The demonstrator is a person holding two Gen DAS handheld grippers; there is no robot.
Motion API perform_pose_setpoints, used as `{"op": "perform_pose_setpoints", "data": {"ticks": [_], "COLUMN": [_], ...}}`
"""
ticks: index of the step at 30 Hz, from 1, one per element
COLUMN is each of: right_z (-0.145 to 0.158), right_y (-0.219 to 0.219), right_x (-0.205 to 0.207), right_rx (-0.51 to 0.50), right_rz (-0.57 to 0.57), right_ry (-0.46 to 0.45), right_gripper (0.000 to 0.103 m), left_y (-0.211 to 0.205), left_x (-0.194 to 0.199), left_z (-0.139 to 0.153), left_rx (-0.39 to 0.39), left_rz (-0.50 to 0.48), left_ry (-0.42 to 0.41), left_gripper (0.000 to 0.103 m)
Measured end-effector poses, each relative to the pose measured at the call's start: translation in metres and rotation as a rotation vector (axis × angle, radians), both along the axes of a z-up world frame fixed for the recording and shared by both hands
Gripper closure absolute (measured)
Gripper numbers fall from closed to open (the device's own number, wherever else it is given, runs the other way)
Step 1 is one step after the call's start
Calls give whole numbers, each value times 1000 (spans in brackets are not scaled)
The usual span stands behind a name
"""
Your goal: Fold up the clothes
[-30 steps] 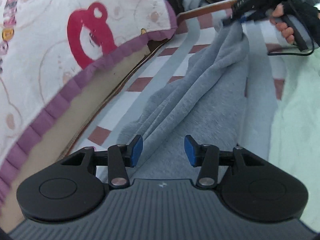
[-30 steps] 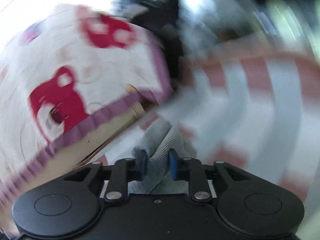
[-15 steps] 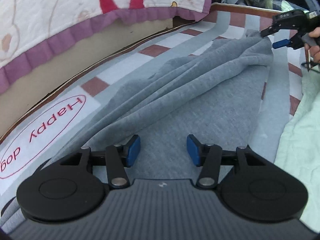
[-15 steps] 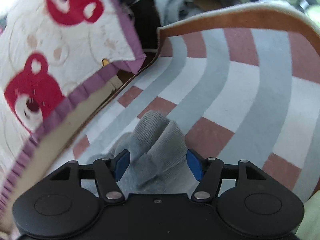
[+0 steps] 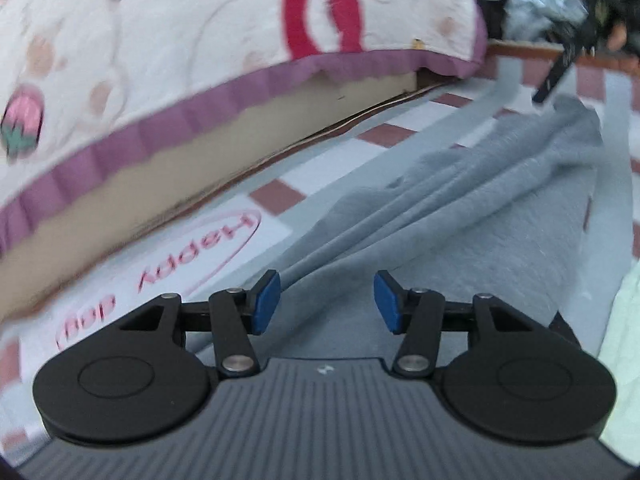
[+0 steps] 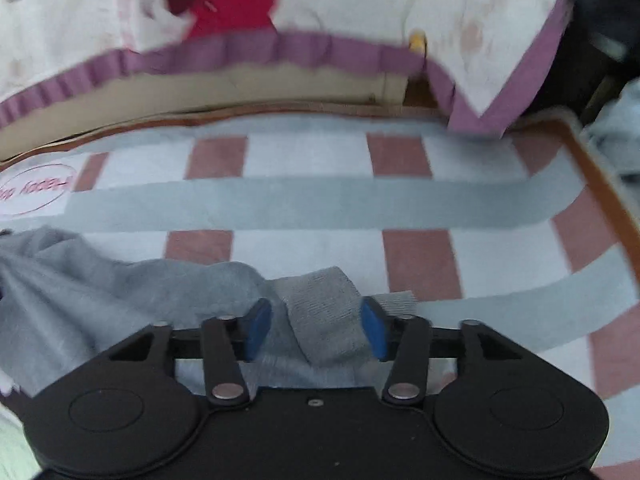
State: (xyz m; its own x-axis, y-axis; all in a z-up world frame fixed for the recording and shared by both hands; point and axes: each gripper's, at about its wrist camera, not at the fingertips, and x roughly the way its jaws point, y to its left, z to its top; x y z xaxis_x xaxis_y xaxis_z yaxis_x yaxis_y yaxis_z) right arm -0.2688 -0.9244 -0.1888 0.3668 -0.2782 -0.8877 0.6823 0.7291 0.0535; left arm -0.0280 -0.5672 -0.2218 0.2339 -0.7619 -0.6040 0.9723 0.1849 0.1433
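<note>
Blue pads of the left gripper [image 5: 327, 302] stand spread apart with nothing between them, low over the grey garment [image 5: 472, 216] that lies rumpled along the striped mat [image 5: 320, 152]. The right gripper [image 6: 316, 328] is spread too, its jaws either side of the garment's ribbed cuff [image 6: 326, 312] without pinching it. Beyond, a purple-edged bear-print quilt [image 6: 280, 8] hangs over the mat's far border.
</note>
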Motion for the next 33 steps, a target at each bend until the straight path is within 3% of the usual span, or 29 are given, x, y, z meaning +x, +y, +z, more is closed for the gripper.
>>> {"op": "perform_pose_setpoints", "data": {"ticks": [4,6,10,13,15,16,17,18,20,25,27,30,32,33], "right_z": [-28,-37,-37,-43,-42,-38,-35,-32,-19,24,24,-10,-18,-11], "right_y": [-27,-25,-2,-4,4,13,22,31,45,53,48,20,15,20], "right_x": [5,8,14,16,18,20,21,23,17,-22,-12,18,20,14], "right_rx": [115,132,67,35,0,-30,-61,-91,-155,-279,-378,-260,-230,-249], "right_rz": [-150,-147,-76,-95,-96,-80,-63,-47,-86,-318,-277,-173,-198,-236], "right_ry": [-56,-46,59,97,86,74,62,51,10,-160,-108,50,61,11], "right_gripper": [42,37,28,8,8,21,48,64,75,79,77,69,65,62], "left_y": [10,16,27,33,34,33,34,34,37,34,26,8,2,2], "left_x": [18,27,42,44,45,45,45,45,44,42,39,34,33,34], "left_z": [0,-1,0,1,-2,-3,-5,-6,-8,-10,-13,-22,-24,-23], "left_rx": [-23,-34,-65,-79,-56,-43,-37,-31,-28,-4,20,89,101,97], "left_rz": [64,96,152,168,174,180,184,188,191,142,97,65,59,58], "left_ry": [60,89,139,149,153,149,144,139,140,143,152,126,106,106], "left_gripper": [52,52,52,52,52,52,52,52,52,52,50,48,47,47]}}
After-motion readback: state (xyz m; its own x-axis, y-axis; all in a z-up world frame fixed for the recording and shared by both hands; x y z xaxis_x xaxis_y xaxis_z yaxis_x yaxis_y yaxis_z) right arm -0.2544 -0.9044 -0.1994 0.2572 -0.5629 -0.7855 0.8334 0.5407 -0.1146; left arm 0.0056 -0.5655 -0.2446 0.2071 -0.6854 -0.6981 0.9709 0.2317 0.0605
